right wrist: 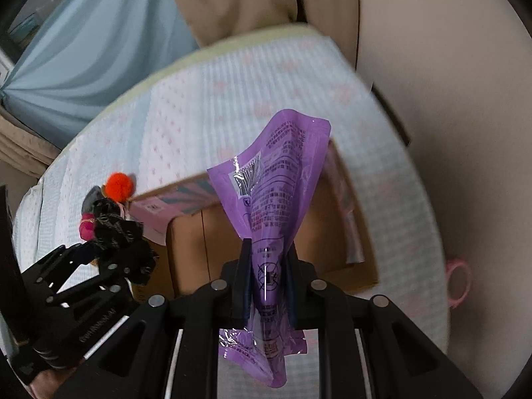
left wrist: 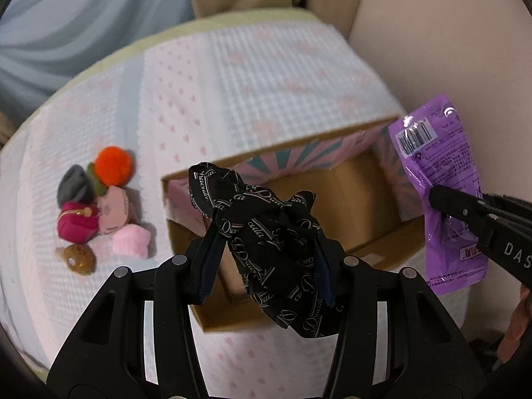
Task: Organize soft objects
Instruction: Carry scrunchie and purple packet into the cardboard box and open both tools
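Bed (left wrist: pixel 266 76), cloth (left wrist: pixel 279 232) in L gripper (left wrist: pixel 266 259)

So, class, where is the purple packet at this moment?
The purple packet is pinched in the right gripper, held over the open cardboard box. In the left wrist view it hangs at the right edge, beside the black cloth in the left gripper.

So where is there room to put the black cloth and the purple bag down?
Inside the cardboard box: its brown bottom looks bare. The bedspread beyond the box is free too. It is crowded left of the box, around the orange pom-pom and small plush toys.
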`<state>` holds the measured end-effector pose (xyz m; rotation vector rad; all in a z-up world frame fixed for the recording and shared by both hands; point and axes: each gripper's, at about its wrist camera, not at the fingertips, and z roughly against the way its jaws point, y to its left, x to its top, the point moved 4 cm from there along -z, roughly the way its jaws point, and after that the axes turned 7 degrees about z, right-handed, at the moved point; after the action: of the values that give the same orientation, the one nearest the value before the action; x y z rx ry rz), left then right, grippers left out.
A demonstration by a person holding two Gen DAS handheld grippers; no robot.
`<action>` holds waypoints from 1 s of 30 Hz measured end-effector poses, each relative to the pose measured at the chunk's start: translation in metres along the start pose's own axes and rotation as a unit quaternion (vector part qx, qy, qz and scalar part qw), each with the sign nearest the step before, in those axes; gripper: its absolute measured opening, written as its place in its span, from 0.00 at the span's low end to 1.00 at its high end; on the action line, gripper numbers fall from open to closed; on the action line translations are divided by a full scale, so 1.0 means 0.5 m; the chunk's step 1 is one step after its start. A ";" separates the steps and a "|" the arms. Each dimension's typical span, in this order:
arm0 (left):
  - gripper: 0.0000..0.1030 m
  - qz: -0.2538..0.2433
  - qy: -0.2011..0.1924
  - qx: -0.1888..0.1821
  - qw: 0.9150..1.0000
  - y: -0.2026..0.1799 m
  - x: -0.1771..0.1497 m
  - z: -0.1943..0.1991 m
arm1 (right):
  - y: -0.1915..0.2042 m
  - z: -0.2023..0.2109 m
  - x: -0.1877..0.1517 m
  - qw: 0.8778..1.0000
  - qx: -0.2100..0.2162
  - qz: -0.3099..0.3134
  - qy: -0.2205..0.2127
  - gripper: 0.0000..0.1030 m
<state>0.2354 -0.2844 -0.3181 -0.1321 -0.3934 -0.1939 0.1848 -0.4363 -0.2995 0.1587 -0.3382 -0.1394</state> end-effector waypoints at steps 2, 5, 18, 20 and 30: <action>0.43 -0.015 0.017 0.009 1.000 0.001 -0.005 -0.047 | -0.005 -0.050 -0.005 1.000 0.009 -0.004 0.021 0.15; 0.43 -0.034 0.049 0.017 0.998 0.007 -0.017 -0.118 | -0.009 -0.116 -0.003 0.998 0.024 -0.015 0.048 0.15; 1.00 -0.075 0.113 -0.005 0.991 0.006 -0.036 -0.233 | -0.021 -0.229 0.014 0.993 0.043 -0.032 0.104 0.86; 1.00 -0.087 0.107 0.012 0.990 0.003 -0.038 -0.223 | -0.028 -0.229 0.011 0.993 0.058 -0.039 0.099 1.00; 1.00 -0.089 0.101 0.015 0.991 0.025 -0.065 -0.179 | -0.042 -0.209 -0.008 0.996 0.039 -0.031 0.080 1.00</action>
<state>0.2413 -0.2820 -0.4141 -0.0470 -0.2049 -0.3748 0.2144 -0.4427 -0.4018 0.2563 -0.1802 -0.1731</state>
